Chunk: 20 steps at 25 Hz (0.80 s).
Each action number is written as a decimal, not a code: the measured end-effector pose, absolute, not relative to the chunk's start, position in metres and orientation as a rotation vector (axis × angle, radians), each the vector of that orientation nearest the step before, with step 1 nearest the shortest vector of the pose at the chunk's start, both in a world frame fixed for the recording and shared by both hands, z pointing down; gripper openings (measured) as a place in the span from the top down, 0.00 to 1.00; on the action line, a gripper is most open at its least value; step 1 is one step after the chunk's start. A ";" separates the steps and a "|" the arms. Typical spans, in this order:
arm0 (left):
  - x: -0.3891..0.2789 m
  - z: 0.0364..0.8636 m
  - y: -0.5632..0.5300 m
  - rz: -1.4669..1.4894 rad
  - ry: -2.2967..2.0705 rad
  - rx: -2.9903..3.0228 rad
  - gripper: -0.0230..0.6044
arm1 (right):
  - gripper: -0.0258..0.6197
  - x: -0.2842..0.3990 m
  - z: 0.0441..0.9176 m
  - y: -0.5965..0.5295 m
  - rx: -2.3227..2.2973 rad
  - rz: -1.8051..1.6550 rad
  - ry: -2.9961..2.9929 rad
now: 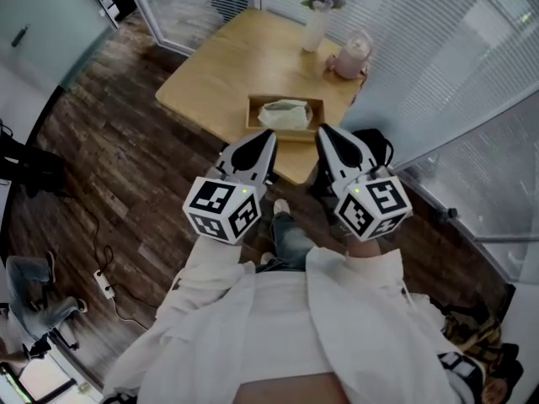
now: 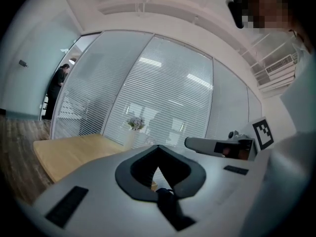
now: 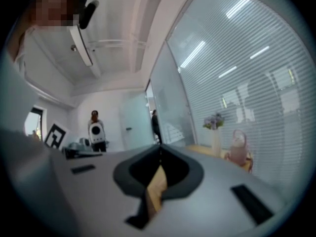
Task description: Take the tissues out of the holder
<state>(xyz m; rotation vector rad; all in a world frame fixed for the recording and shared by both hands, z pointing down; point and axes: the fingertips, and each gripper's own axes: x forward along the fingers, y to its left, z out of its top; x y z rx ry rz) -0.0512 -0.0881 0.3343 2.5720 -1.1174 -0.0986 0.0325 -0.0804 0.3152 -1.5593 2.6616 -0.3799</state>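
Note:
A wooden tissue holder (image 1: pixel 313 113) stands near the front edge of the light wooden table (image 1: pixel 219 74), with white tissues (image 1: pixel 285 113) bunched in it. I hold both grippers in the air in front of the table, their tips pointing at the holder and apart from it. The left gripper (image 1: pixel 269 134) (image 2: pixel 158 147) is shut with nothing in it. The right gripper (image 1: pixel 320 130) (image 3: pixel 159 147) also has its jaws together and holds nothing. The holder is hidden behind the jaws in both gripper views.
A white vase with flowers (image 1: pixel 317 13) and a pink jug (image 1: pixel 352 55) stand at the table's far side. Glass walls with blinds (image 1: pixel 438 49) run behind and to the right. A dark chair (image 1: pixel 375 147) sits by the table; a power strip (image 1: pixel 104 284) lies on the floor.

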 end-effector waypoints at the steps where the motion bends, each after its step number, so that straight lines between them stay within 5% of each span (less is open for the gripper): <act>1: -0.051 0.335 -0.098 -0.094 -1.124 2.569 0.95 | 0.94 0.034 0.317 -0.092 -1.557 -0.388 2.664; 20: -0.034 0.329 -0.238 -0.095 -1.257 2.539 0.95 | 0.94 0.043 0.312 -0.230 -1.420 -0.373 2.757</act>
